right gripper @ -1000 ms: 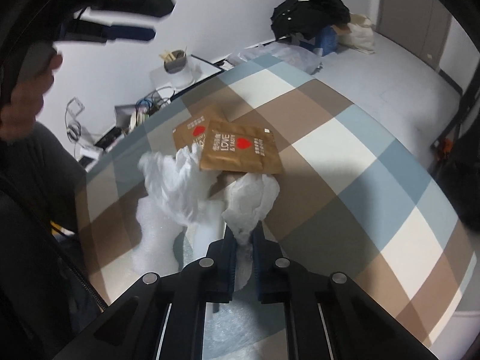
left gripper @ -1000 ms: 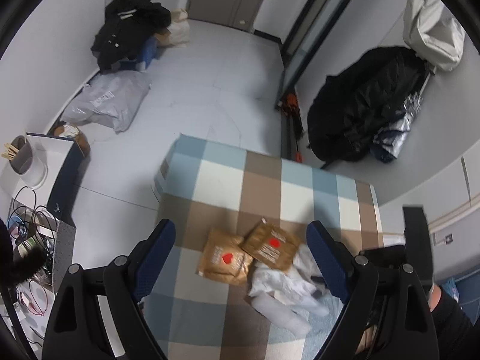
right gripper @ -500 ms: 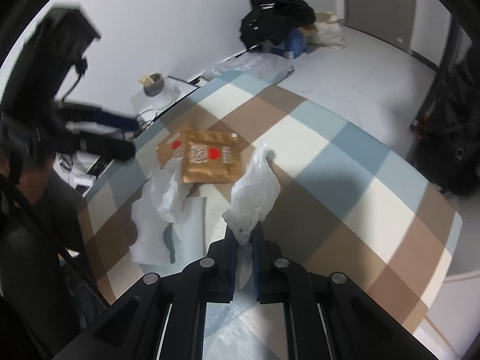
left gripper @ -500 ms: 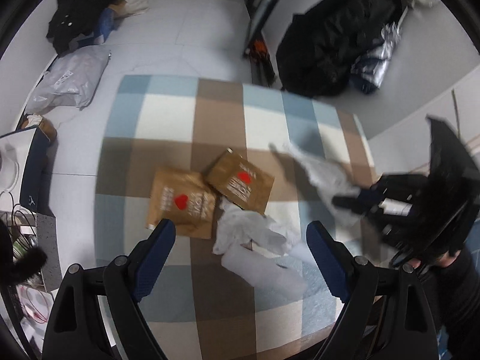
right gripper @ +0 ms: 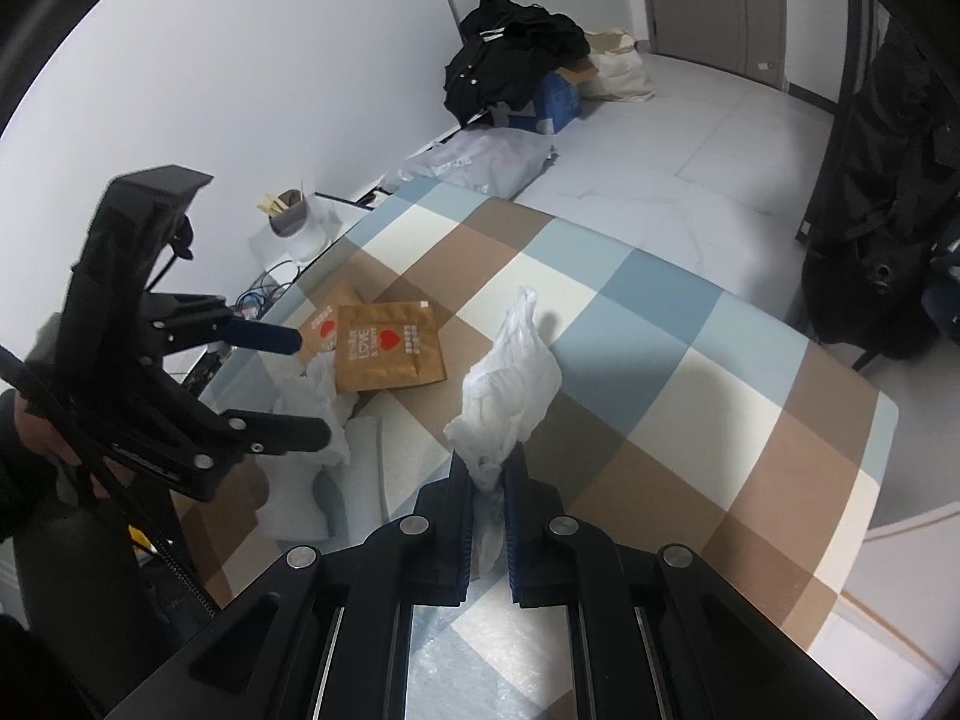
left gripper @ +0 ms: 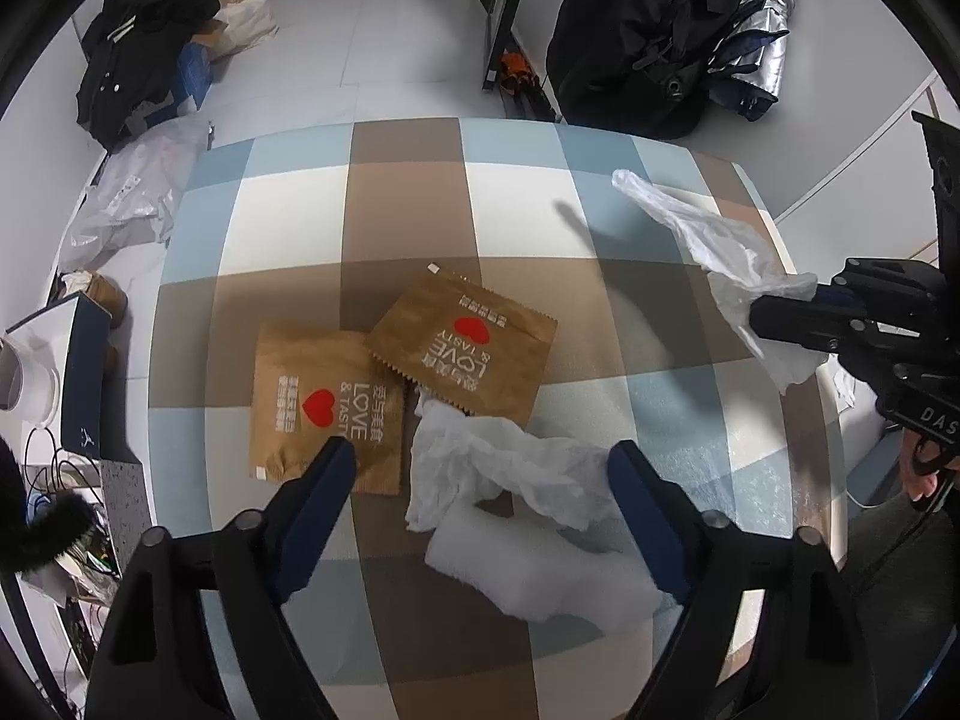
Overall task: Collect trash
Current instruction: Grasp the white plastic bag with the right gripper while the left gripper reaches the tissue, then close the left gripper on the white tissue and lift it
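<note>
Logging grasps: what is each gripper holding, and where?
Right gripper pinches the white plastic bag at its lower bunched end; left gripper holds nothing.

- Left gripper, jaws wide apart, hangs over the blue, brown and cream checked tablecloth; between its fingers lies a crumpled white tissue, w/ a flat white foam sheet partly under it, nearer the gripper.
- Two brown paper sachets with red hearts: one just ahead of the left finger, the other ahead, overlapping the first's right edge.
- Right gripper off to the right, above the cloth, clamped on a crumpled white plastic bag sticking out ahead of its tips.
</note>
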{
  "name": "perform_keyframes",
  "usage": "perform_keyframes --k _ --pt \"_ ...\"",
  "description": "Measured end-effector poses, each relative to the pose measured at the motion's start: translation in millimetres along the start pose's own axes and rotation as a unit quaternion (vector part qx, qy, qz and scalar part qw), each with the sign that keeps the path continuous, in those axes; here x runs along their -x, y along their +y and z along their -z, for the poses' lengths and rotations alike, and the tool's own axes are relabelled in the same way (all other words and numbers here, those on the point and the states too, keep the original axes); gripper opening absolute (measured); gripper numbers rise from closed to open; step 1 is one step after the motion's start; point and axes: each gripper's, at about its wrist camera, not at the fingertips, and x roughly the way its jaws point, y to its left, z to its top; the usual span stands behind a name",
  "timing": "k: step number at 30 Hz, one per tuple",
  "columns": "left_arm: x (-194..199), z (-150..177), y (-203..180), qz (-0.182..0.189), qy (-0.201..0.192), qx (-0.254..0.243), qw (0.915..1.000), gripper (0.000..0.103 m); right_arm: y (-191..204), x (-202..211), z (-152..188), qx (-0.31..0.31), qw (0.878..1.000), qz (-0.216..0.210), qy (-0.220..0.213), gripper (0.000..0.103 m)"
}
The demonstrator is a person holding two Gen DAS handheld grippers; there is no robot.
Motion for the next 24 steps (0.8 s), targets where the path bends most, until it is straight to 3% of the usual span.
perform_keyframes --k 2,4,8,10,15,24 --pt "-1 0 -1 0.003 0.002 -0.006 1.0 0.066 -1 1 0 -0.001 1.0 0.0 -0.003 0.008" --pt "-4 1 -3 0.012 0.01 -0.015 0.9998 0.043 -4 2 0 -0.004 1.0 0.0 -0.003 0.008" --pt "-5 1 -7 0.007 0.009 -0.025 0.9996 0.032 -6 3 0 -0.006 1.0 0.001 -0.004 0.008" --pt "-7 1 -7 0.009 0.01 -0.026 0.9996 0.019 -6 4 0 -0.006 1.0 0.001 -0.005 0.008" --pt "-4 2 -4 0.013 0.004 -0.023 0.9996 0.009 -4 5 0 -0.006 1.0 0.002 -0.006 0.008" --pt "17 1 3 0.037 -0.027 -0.002 0.9989 0.008 -7 9 1 -0.017 1.0 0.005 -0.013 0.008"
